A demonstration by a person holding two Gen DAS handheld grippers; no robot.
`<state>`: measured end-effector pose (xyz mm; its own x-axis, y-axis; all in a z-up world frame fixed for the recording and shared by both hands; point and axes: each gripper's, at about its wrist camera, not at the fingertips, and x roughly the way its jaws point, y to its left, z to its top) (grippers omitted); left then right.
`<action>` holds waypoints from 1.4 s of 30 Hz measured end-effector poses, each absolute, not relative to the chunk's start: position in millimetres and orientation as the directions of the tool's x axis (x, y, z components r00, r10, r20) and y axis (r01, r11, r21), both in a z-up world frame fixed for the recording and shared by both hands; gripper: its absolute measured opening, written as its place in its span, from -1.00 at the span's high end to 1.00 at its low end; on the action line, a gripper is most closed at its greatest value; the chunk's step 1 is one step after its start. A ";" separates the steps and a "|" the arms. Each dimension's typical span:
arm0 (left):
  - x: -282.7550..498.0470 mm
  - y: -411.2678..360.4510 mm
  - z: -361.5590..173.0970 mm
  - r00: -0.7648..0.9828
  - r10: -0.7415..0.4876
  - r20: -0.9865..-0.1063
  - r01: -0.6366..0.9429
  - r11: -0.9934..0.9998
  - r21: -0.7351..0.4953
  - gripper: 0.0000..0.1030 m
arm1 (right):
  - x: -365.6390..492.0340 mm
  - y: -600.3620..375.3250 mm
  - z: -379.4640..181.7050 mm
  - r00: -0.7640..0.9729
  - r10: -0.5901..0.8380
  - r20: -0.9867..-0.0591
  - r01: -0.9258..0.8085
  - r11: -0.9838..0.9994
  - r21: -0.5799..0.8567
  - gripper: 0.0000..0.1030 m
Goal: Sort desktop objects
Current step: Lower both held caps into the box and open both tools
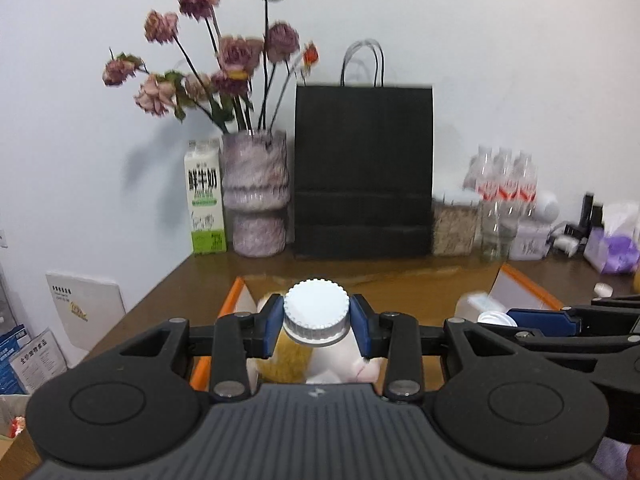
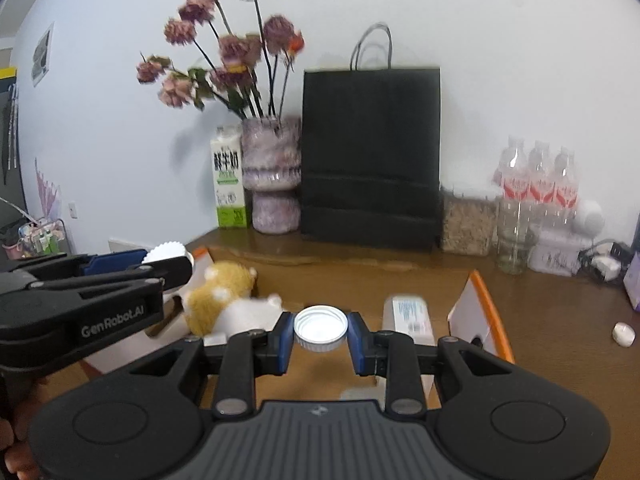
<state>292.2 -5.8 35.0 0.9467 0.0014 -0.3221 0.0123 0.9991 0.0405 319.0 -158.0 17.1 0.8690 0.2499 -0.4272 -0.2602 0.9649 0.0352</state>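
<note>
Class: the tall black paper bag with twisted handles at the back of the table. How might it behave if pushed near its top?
The tall black paper bag stands upright, tall on a narrow base, so it would probably tip. Its paper walls look thin, likely light and apt to buckle.

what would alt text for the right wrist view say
The right claw grips a white bottle cap, open side up, above a brown table. The left claw comes in from the left holding a white ridged cap, with a plush toy in an orange-edged box below. Behind stand dried flowers and a black paper bag.
</note>
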 end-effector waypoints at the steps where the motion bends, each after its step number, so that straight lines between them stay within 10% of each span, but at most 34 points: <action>1: 293.9 -6.2 30.9 0.943 0.004 -0.333 0.013 0.999 0.047 0.28 | 321.1 -157.9 11.9 0.860 0.253 -0.444 -0.265 0.964 0.036 0.47; 19: 294.6 -14.5 4.6 0.914 0.014 -0.405 0.025 0.996 0.091 0.12 | 317.0 -160.7 -7.5 0.850 0.227 -0.475 -0.241 0.970 0.032 0.45; 27: 274.6 -6.2 19.4 0.960 0.104 -0.261 -0.084 0.993 0.087 -1.00 | 303.0 -173.8 5.3 0.897 0.198 -0.396 -0.194 0.980 0.050 -0.88; 42: 268.3 -6.0 21.5 0.966 0.097 -0.239 -0.080 0.994 0.080 -1.00 | 296.8 -180.9 9.0 0.906 0.195 -0.374 -0.186 0.981 0.062 -1.00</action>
<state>268.3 -6.0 21.5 0.9662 0.0968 -0.2391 -0.0797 0.9936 0.0802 296.8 -180.9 9.0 0.9065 0.1951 -0.3745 -0.1857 0.9807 0.0616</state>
